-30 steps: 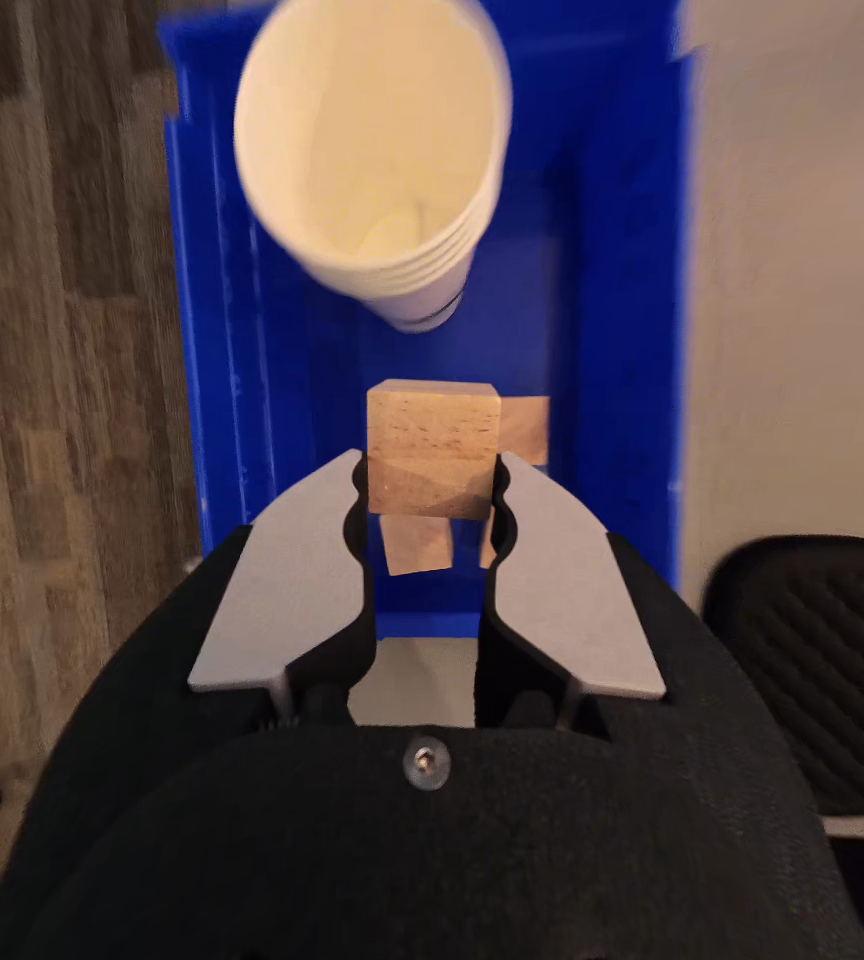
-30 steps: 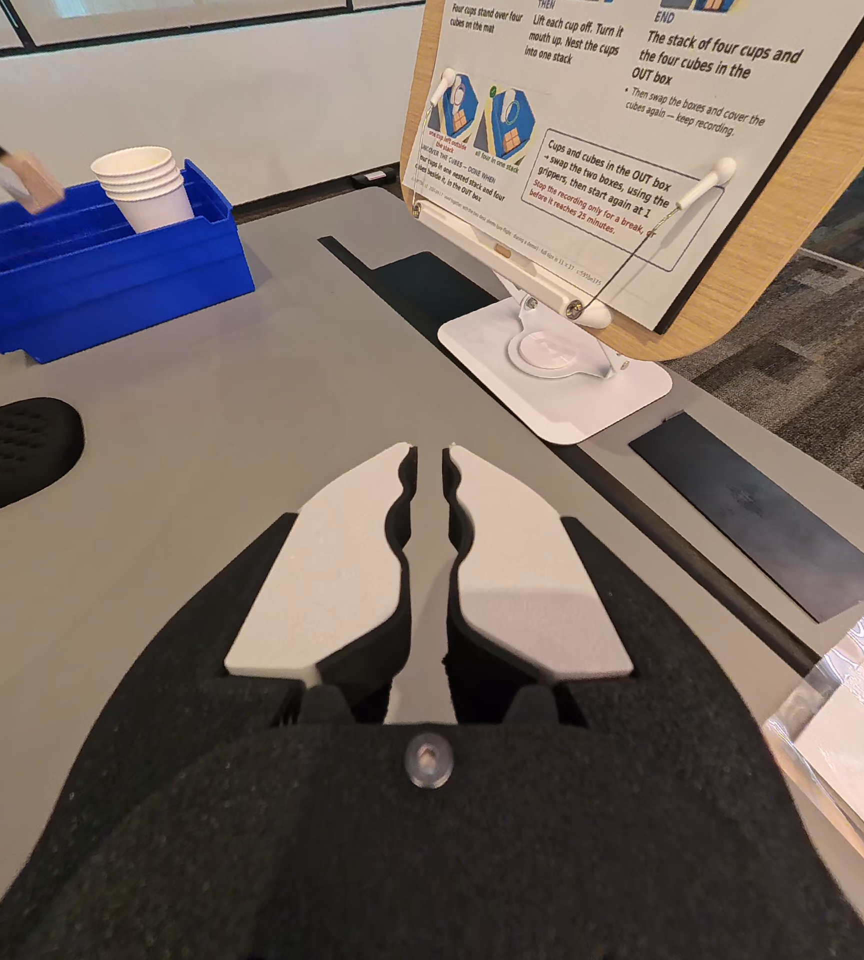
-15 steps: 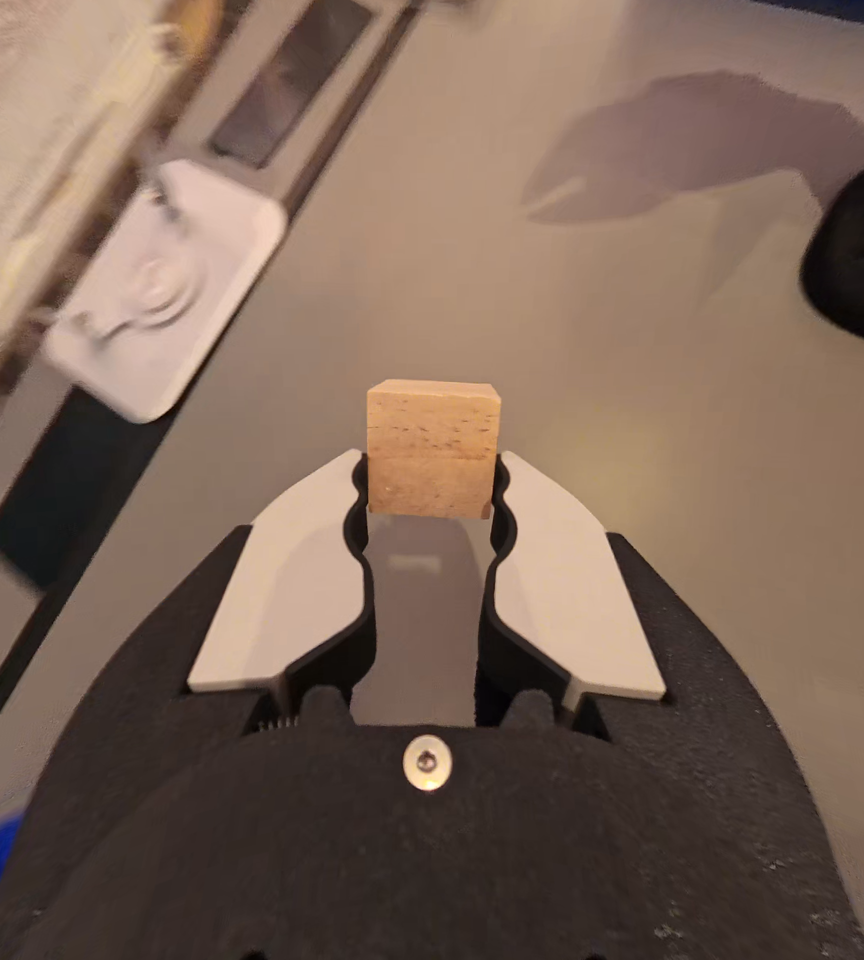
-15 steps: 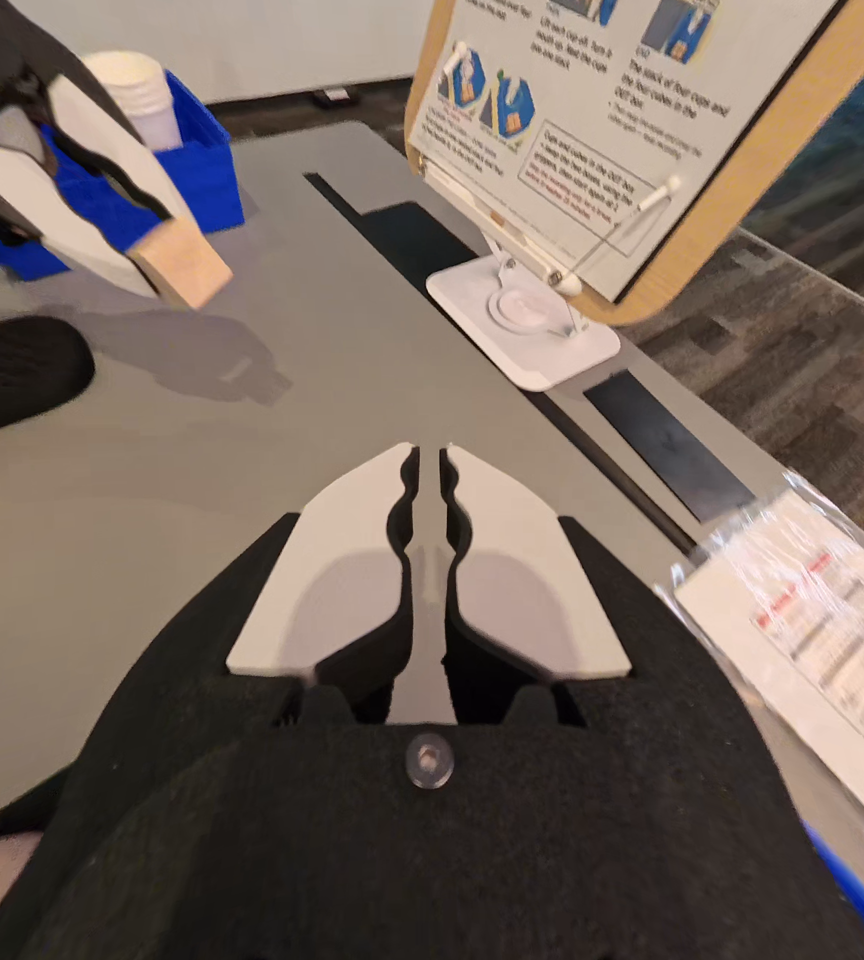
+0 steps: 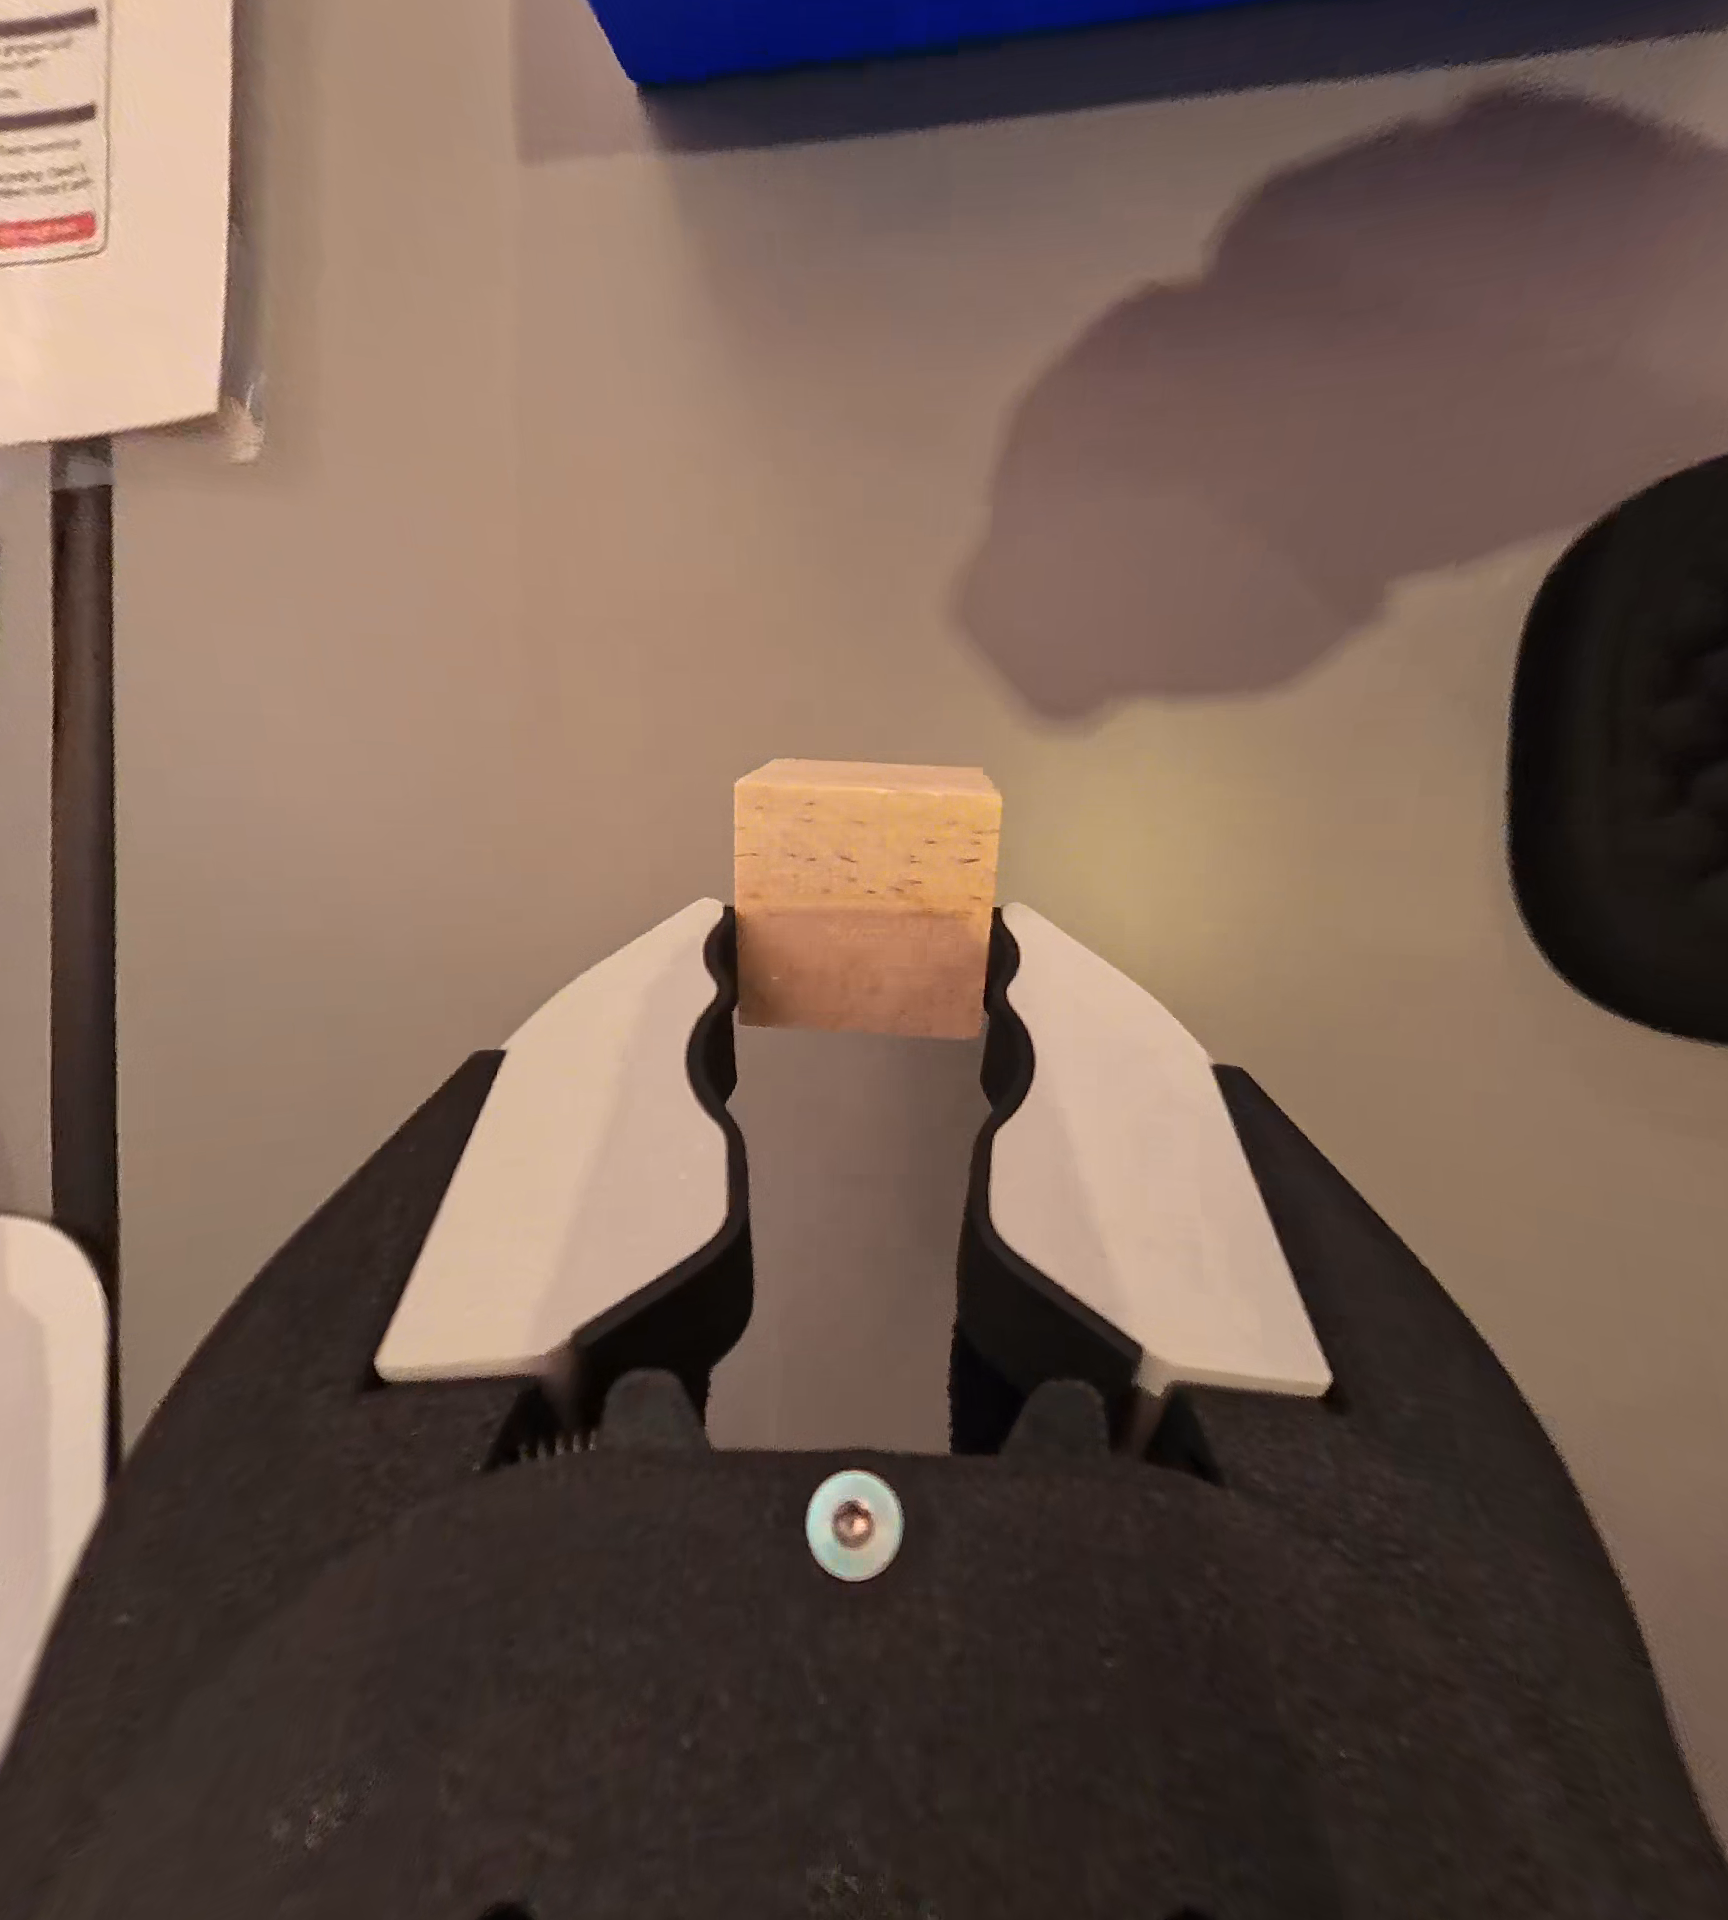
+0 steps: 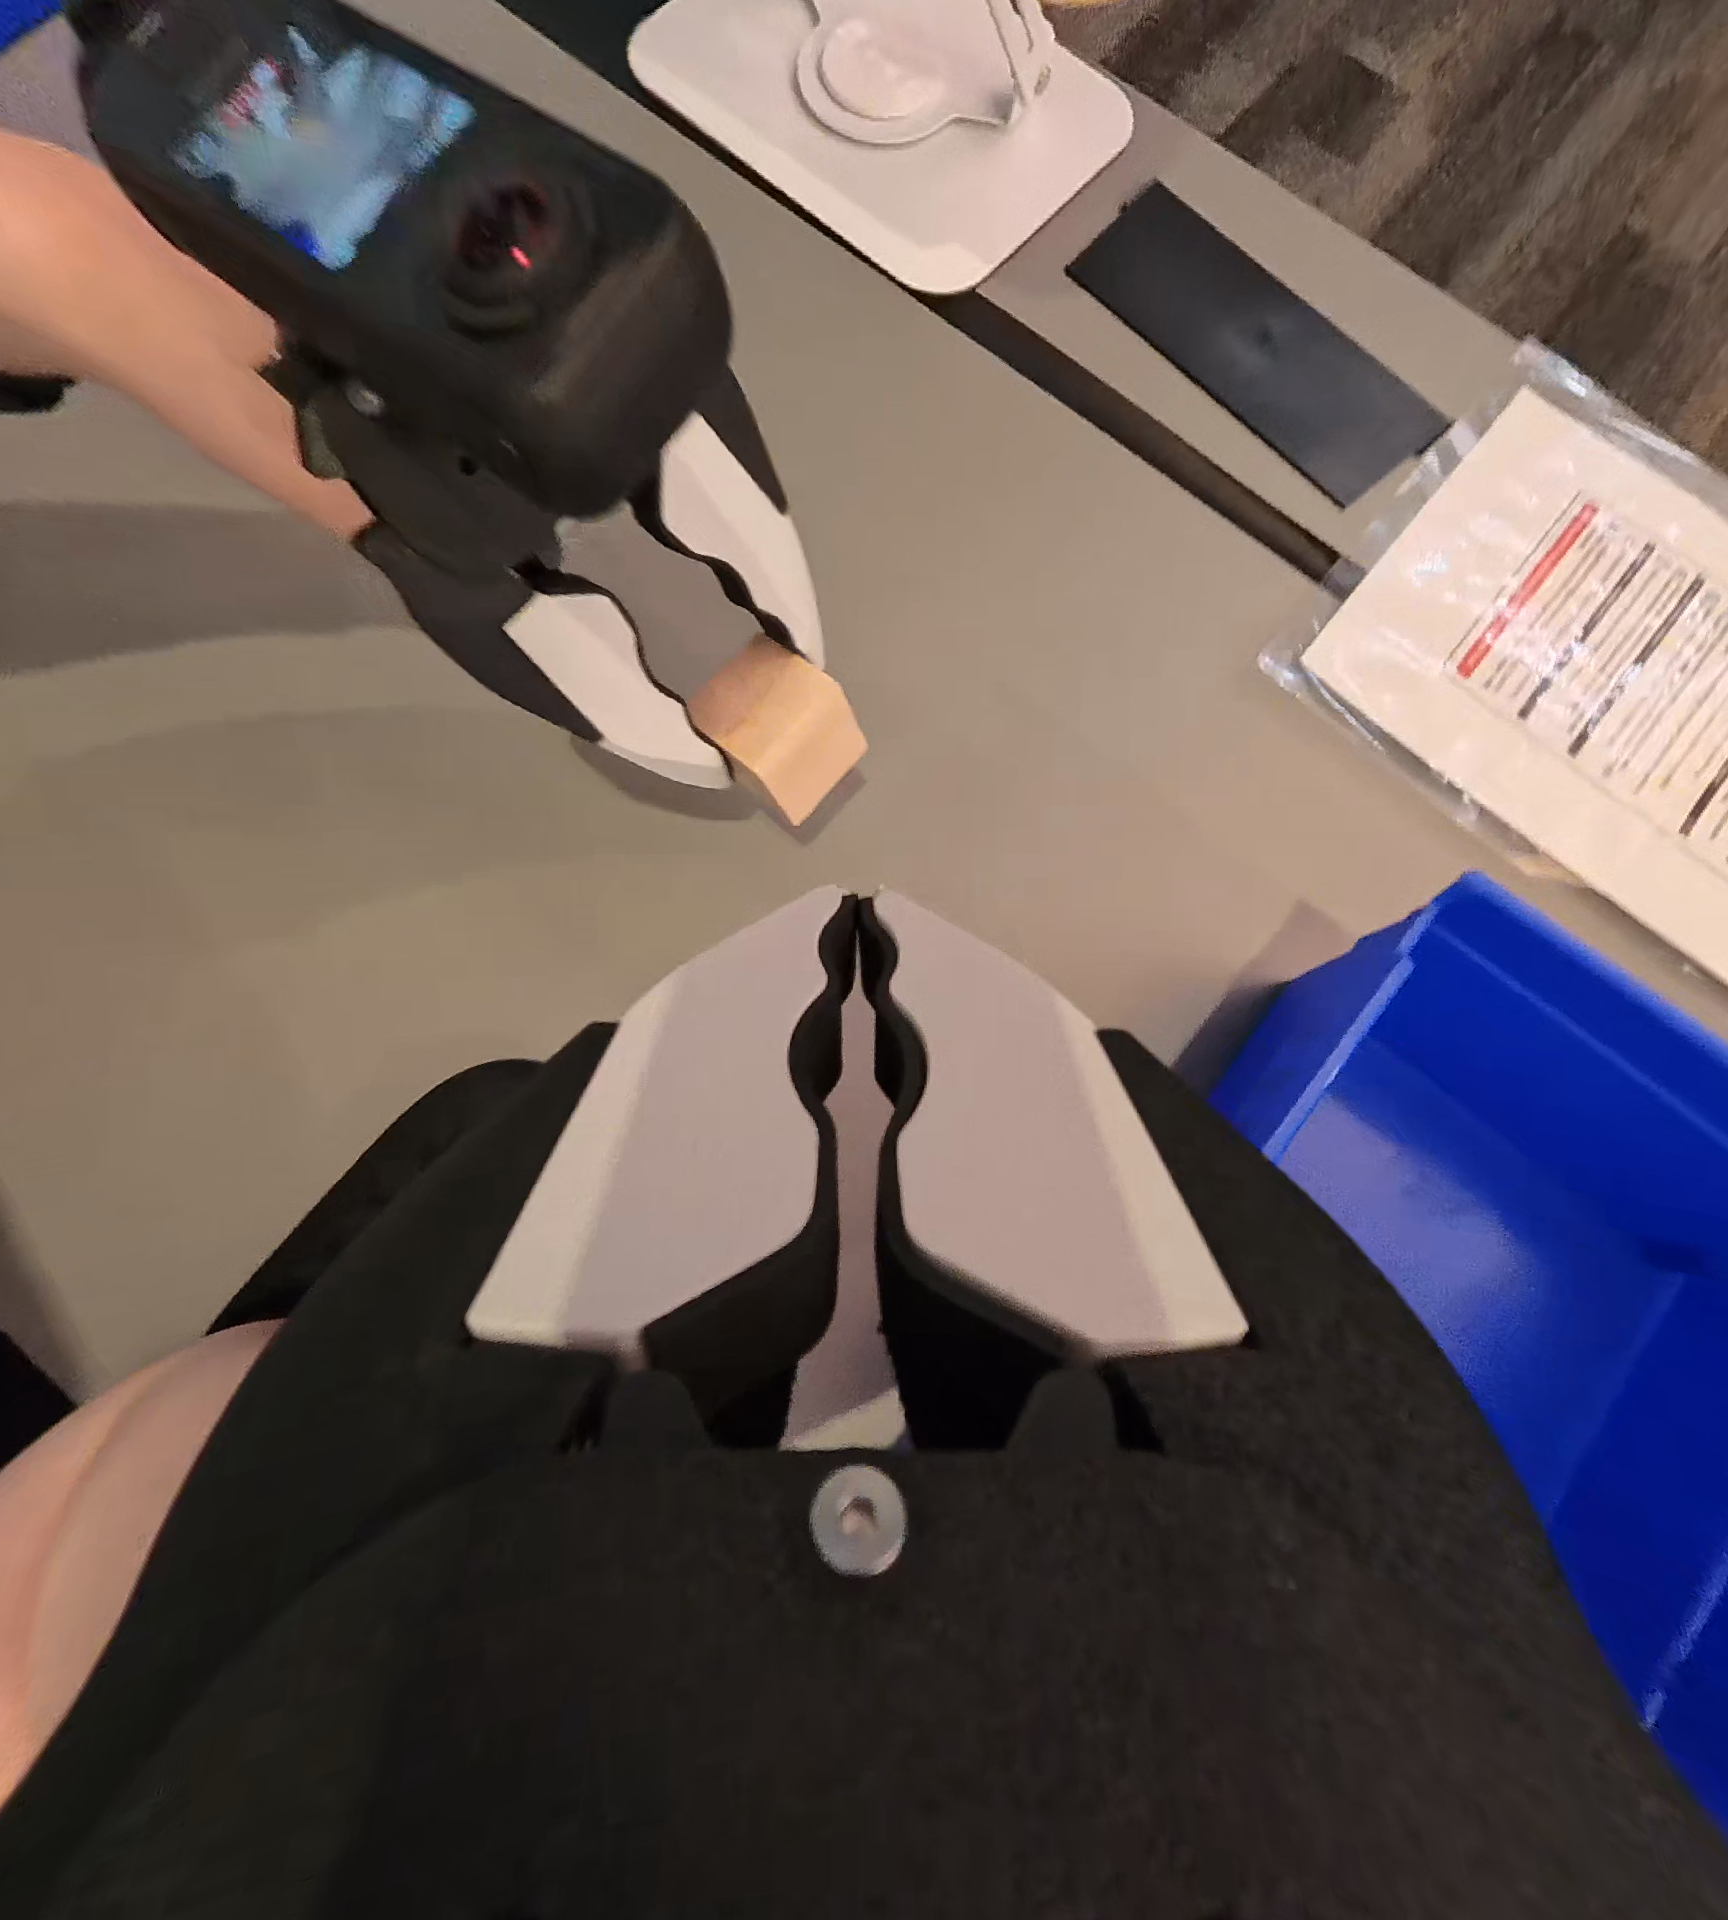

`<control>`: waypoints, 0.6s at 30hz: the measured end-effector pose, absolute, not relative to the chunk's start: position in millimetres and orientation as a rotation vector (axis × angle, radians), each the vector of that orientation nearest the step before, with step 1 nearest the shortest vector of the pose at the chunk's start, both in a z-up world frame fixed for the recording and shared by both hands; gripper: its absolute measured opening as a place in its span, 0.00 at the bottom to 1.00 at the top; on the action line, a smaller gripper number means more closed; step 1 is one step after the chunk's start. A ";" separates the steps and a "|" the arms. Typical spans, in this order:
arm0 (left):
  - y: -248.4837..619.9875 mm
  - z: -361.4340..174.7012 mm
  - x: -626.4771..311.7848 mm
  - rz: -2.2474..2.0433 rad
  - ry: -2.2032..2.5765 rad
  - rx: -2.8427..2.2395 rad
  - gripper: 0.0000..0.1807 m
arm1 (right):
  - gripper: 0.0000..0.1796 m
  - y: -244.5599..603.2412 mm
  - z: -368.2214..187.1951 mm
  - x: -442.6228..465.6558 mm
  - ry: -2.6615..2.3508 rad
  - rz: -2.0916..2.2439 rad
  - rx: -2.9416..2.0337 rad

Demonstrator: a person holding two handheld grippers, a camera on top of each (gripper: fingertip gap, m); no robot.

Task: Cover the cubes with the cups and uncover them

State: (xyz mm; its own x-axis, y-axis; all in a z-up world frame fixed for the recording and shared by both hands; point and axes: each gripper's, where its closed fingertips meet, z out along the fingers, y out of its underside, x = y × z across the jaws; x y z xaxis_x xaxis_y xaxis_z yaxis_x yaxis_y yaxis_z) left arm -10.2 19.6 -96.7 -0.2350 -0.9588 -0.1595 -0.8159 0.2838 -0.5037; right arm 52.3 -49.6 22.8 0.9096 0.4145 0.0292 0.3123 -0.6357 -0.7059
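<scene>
**Cube coming down to the counter**

Left gripper (image 5: 865, 914) fingers (image 5: 611, 1143) clamped on the wooden cube (image 5: 867, 899), just above bare grey counter (image 5: 527, 623). Right gripper (image 6: 857, 925) fingers together, empty, near the blue bin (image 6: 1566, 1195). Best: lower flat until the cube seats, then release; leave room around it for a cup.

Tan cube (image 5: 867, 894), blue bin (image 6: 1525, 1195)
</scene>
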 end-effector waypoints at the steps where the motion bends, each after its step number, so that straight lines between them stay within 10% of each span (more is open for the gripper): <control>1: 19.3 -101.0 -3.6 -0.432 2.138 -1.593 0.24 | 0.00 -51.3 22.6 55.3 -0.493 0.176 -2.309; 18: 24.2 -140.8 13.1 -0.267 2.285 -1.702 0.24 | 0.00 -53.2 18.5 61.5 -0.490 0.241 -2.288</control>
State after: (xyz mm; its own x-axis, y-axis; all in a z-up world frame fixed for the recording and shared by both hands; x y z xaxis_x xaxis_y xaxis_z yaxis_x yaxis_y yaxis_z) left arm 13.1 24.2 -140.8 -0.2673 -0.9571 -0.1115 -0.9056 0.2891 -0.3104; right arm 61.5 -53.2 18.5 0.9081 0.4181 -0.0223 0.2725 -0.6305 -0.7268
